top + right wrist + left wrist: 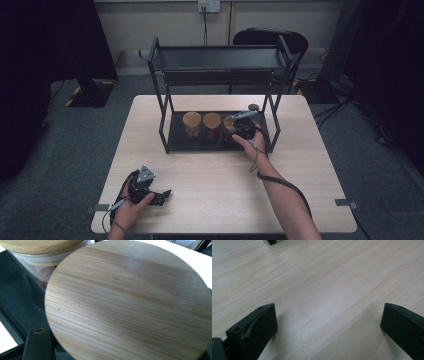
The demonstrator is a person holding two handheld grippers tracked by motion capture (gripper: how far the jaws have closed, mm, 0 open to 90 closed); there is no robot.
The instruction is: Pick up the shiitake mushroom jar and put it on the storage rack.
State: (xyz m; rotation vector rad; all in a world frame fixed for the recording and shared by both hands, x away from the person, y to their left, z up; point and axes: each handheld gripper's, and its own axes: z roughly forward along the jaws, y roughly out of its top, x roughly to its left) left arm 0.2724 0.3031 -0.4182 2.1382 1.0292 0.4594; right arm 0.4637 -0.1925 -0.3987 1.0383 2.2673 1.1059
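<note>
We see the right gripper (242, 131) reaching into the bottom level of the black metal two-tier rack (162, 111), which stands on the pale wooden table (210, 175). On the rack's dark bottom tray stand three glass jars with round bamboo lids in a row: the left jar (192, 120), the middle jar (212, 120) and the rightmost jar (229, 122), which sits under the right gripper. In the right gripper view the rightmost jar's wide, striped bamboo lid (130, 302) lies directly beneath the camera, with the neighbouring jar just beside it at the upper left (its glass wall shows something reddish inside). The right gripper's jaws are closed about as far as they go here, and with one black jaw showing beside the lid's edge we take them as clamped on this jar. The left gripper (159, 196) rests low near the table's front left corner, well apart from the rack; its jaws stand wide apart over bare wood, holding nothing
</note>
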